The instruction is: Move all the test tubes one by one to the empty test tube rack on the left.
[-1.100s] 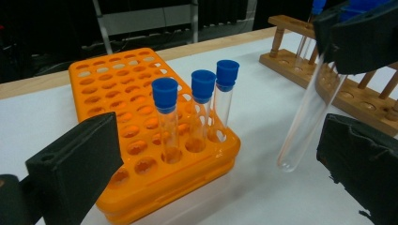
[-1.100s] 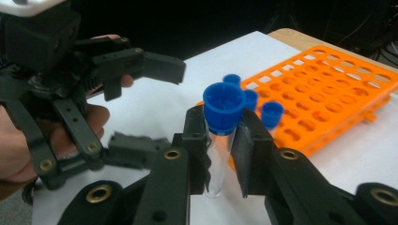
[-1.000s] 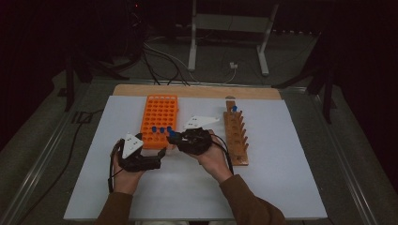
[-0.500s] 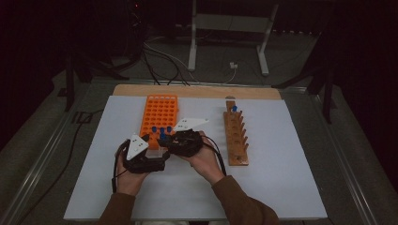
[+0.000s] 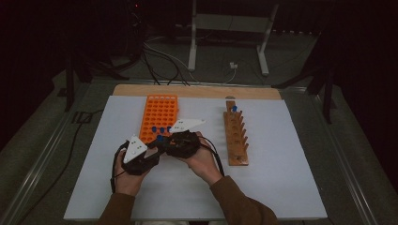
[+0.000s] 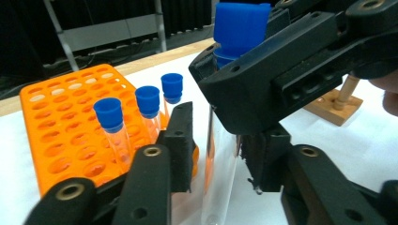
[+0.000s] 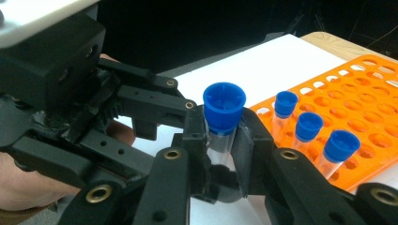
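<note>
A clear test tube [image 6: 220, 187] with a blue cap [image 7: 224, 108] stands upright between both grippers, in front of the orange rack [image 5: 159, 110]. My right gripper [image 7: 220, 154] is shut on the tube just under its cap. My left gripper [image 6: 221, 145] reaches in from the other side, with its jaws on either side of the glass lower down. Its jaws have just been closing on the tube. A thin gap still shows between one of its pads [image 6: 180, 140] and the glass. In the high view both grippers [image 5: 159, 143] meet at the rack's near edge.
Three blue-capped tubes [image 7: 307, 126] stand in the orange rack's near row. At the right a wooden peg rack [image 5: 235, 136] holds one blue-capped tube [image 5: 233, 108] at its far end. White table sheet [image 5: 281, 183] spreads around the hands.
The two hands have drawn together at the rack's near edge. The left gripper's jaws have narrowed around the tube that the right gripper holds.
</note>
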Motion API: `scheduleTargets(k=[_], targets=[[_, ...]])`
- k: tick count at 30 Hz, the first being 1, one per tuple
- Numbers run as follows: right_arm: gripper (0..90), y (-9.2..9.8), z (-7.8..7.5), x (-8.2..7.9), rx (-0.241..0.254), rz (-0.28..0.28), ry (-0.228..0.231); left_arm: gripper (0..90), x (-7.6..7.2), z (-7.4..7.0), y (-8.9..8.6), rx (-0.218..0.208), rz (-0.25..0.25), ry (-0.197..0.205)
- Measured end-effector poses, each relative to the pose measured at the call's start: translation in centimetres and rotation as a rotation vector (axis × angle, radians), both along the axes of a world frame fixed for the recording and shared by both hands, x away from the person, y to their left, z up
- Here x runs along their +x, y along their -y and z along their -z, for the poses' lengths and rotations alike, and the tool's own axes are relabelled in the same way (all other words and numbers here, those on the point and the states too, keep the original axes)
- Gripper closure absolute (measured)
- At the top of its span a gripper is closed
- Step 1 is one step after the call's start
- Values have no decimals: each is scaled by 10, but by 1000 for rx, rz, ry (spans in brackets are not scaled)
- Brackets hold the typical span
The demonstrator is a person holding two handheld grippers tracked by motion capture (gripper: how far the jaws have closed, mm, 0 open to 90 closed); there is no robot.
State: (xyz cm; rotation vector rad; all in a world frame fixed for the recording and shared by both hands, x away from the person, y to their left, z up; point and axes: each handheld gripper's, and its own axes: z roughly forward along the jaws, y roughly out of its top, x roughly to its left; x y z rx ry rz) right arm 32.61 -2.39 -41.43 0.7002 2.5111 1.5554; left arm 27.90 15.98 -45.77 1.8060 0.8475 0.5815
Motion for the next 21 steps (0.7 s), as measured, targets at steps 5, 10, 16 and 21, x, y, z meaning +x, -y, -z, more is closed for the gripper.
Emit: scheduleTargets(k=[5,10,16,21], targets=[[769,1,0,0,0,0,-1,765,0,0,0,-5,17,-5],[578,5,-1,2,26,5,-13,776,1,0,-3,-25,17,-12],[227,25,-6,4,22,85,9,778,6,-2,-21,-78,-35,-23],[127,48,-8,6,-9,164,37,780,11,-9,-33,-91,-77,-10]])
